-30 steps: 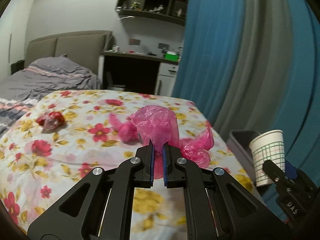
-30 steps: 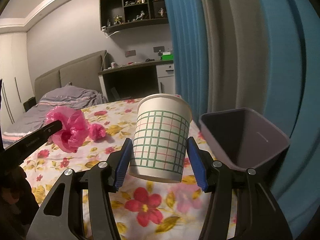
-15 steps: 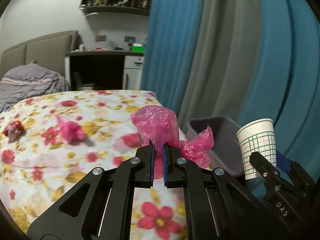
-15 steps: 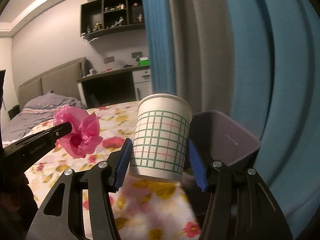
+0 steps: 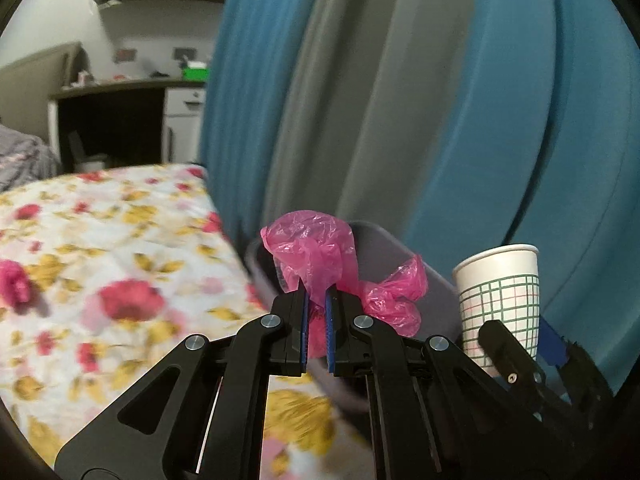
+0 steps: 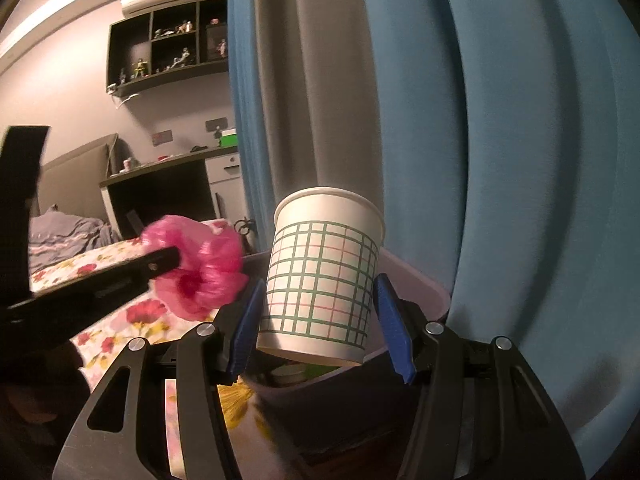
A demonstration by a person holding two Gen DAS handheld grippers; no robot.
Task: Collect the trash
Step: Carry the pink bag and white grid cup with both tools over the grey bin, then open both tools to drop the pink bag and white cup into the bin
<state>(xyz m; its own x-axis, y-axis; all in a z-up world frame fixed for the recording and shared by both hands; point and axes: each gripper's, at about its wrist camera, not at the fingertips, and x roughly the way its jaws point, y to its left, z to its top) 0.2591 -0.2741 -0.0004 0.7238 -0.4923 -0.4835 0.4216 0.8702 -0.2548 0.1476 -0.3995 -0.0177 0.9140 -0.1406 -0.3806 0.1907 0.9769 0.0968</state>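
Floral bedspread point(image 5: 120, 280) meets blue curtains point(image 5: 500, 140); claws grip bag point(image 5: 316, 256), cup point(image 6: 324, 276).

The paper cup point(image 6: 320, 276) hides most of the bin's point(image 6: 416, 284) inside.

both views swing right, off the bed and onto the curtain. left gripper point(image 5: 316, 300) with its pink plastic bag point(image 5: 316, 256) goes from over the floral bedspread point(image 5: 100, 272) to in front of the grey bin point(image 5: 416, 264), bag now overlapping the bin's near rim in the left wrist view. the other pink wad point(image 5: 14, 284) slides to the far left edge; the red wrapper drops out of frame. right gripper point(image 6: 320, 320) with the paper cup point(image 6: 320, 272) moves from beside the bin to over its opening point(image 6: 412, 280), the bin now directly below the cup with contents visible under the base. headboard and shelf leave the left view.
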